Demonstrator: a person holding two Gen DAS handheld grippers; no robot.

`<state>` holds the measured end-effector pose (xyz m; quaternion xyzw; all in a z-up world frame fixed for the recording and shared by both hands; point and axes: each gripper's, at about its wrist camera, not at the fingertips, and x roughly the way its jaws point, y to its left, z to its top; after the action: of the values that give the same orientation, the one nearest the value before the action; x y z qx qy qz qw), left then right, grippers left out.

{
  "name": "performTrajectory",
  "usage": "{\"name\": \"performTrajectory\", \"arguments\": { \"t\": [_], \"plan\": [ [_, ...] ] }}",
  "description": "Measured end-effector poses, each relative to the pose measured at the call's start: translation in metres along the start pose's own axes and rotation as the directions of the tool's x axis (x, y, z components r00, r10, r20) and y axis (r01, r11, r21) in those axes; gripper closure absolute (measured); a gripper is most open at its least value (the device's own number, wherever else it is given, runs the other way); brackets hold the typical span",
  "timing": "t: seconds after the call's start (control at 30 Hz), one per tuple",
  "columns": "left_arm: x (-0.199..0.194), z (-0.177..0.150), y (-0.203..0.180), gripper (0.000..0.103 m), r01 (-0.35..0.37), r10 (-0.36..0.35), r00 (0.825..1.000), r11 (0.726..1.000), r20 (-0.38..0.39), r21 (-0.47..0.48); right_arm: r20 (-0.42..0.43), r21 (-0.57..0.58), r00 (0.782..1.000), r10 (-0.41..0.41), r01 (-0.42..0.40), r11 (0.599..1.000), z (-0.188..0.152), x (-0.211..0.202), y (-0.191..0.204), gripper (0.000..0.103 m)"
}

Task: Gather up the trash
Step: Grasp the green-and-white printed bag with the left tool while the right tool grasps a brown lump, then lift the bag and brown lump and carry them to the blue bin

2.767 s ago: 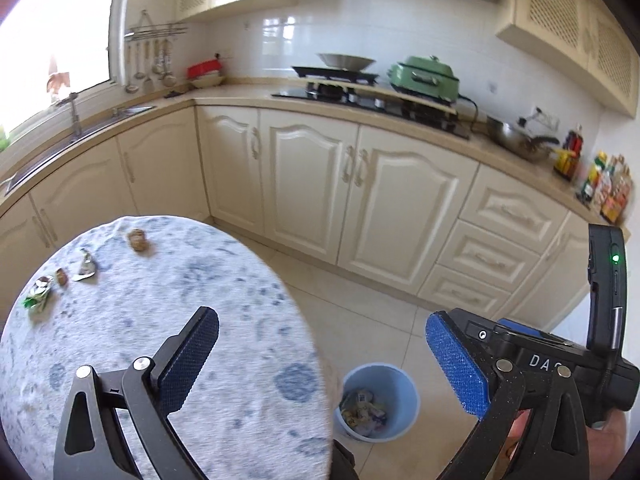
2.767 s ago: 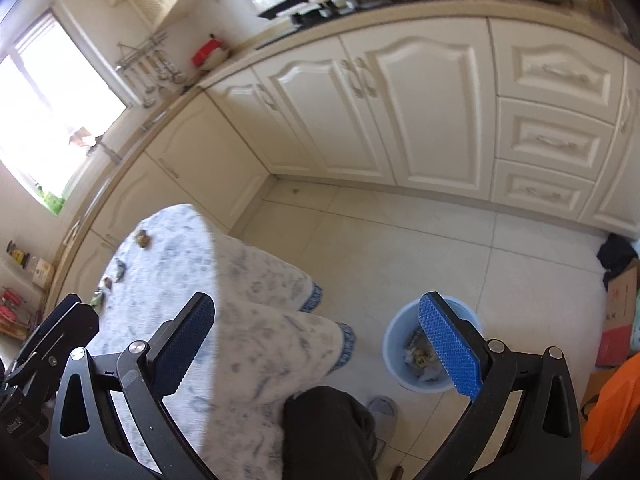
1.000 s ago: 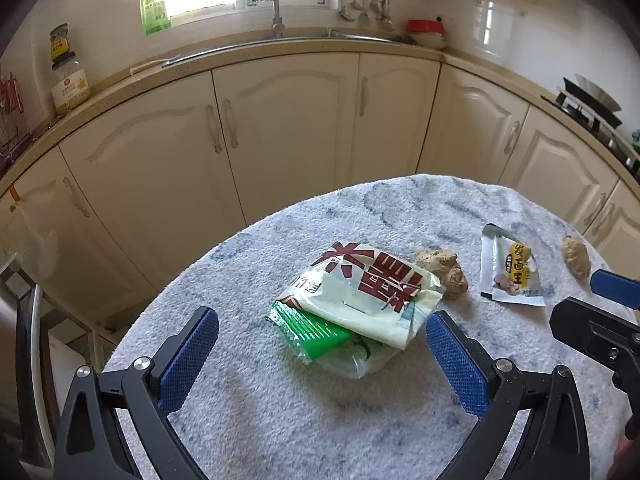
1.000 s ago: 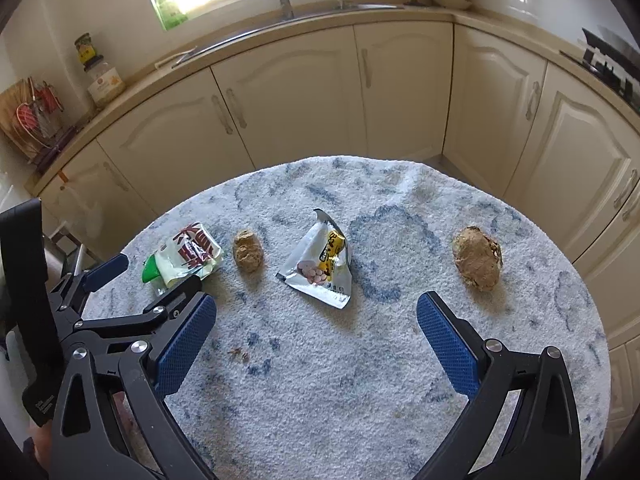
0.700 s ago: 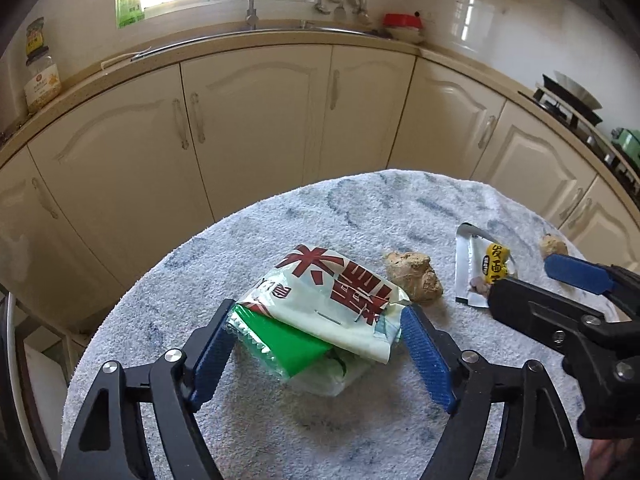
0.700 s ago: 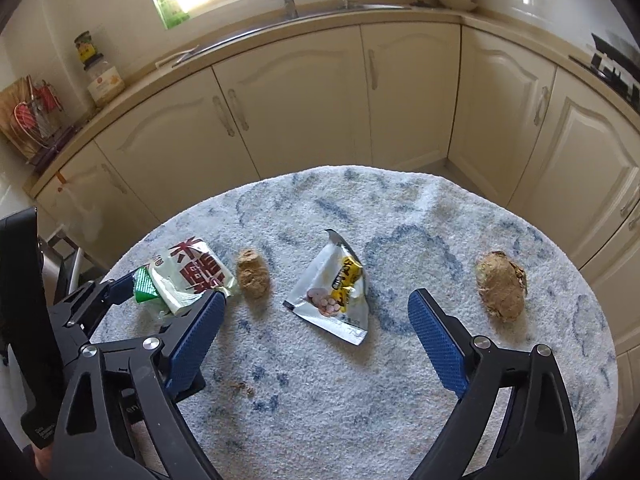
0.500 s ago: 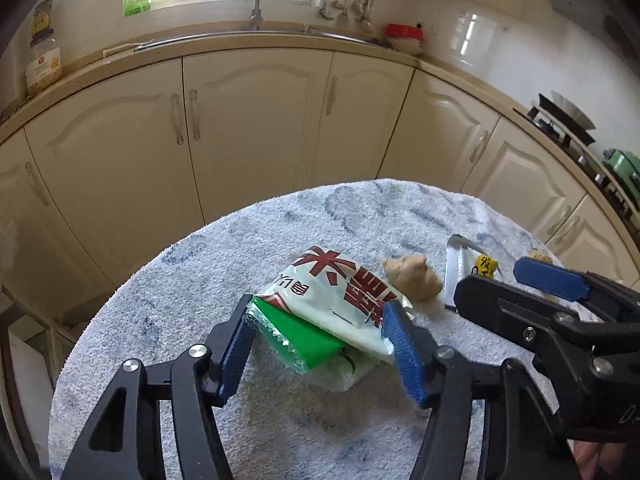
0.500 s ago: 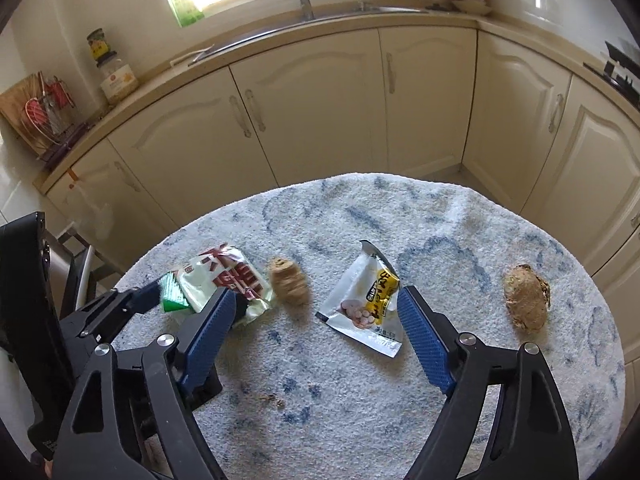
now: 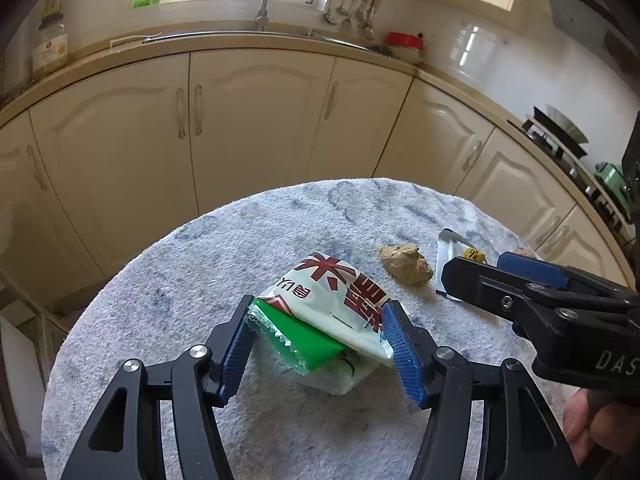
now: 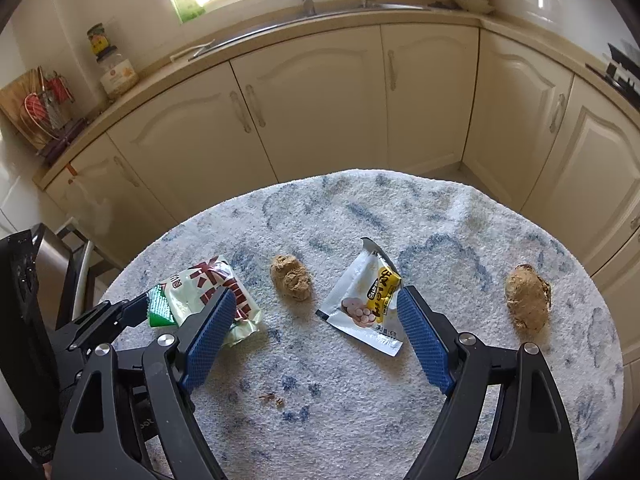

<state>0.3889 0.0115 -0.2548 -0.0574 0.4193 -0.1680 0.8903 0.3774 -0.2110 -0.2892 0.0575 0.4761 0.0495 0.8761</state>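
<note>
- The round counter covered with a white and blue fluffy cloth (image 10: pixel 360 400) carries all the trash; cream kitchen cupboards stand behind it.
- The white plastic bag with red characters and a green packet inside (image 9: pixel 332 320) lies on the left part of the counter. It looks light, soft and crinkly, so it will crush and may slide; I judge the best hold is across its bunched middle, where the layers are thick.
- The left gripper (image 9: pixel 320 340) has its jaws clenched on this bag: both blue pads press its sides. A second ago the jaws stood wide and the bag lay free ahead of them.
- The right gripper (image 10: pixel 316 336) has its jaws released, a little narrower than a second ago, and nearer to the counter. No pad presses on anything.
- The small white and yellow snack wrapper (image 10: pixel 366 300) lies flat between these jaws, by the right pad. It is thin and slippery; a raised edge is easier to pinch.
- Two brown crumpled lumps (image 10: pixel 291 278) (image 10: pixel 526 300) lie apart; they seem light and crumbly.
</note>
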Motion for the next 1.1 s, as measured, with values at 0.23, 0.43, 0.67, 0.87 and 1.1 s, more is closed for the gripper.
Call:
{"name": "performTrajectory", "arguments": {
  "t": [0.23,0.43,0.67,0.87,1.1],
  "plan": [
    [-0.04,-0.021,0.028,0.046,-0.075,0.078,0.996,0.995,0.045,-0.066,-0.042,-0.057,0.999,0.032,-0.034,0.998,0.002,0.03,0.022,0.024],
    [-0.058,-0.035,0.046,0.046,-0.113,0.119,0.991,0.988,0.054,-0.102,-0.013,-0.118,0.999,-0.043,0.041,0.992,0.003,0.047,0.036,0.062],
    [-0.08,-0.061,0.032,0.042,-0.083,0.085,0.996,0.994,0.017,-0.077,-0.015,-0.182,0.997,-0.071,0.068,0.981,-0.011,0.041,0.043,0.073],
    [-0.078,-0.07,0.017,0.029,-0.071,0.07,0.997,0.997,-0.014,-0.022,0.001,-0.219,0.996,-0.084,0.083,0.972,-0.011,0.045,0.046,0.074],
    [-0.077,-0.073,0.009,0.043,-0.053,0.053,0.998,0.999,-0.015,0.001,-0.015,-0.179,0.999,-0.029,0.026,0.984,-0.013,0.037,0.043,0.08]
  ]
}}
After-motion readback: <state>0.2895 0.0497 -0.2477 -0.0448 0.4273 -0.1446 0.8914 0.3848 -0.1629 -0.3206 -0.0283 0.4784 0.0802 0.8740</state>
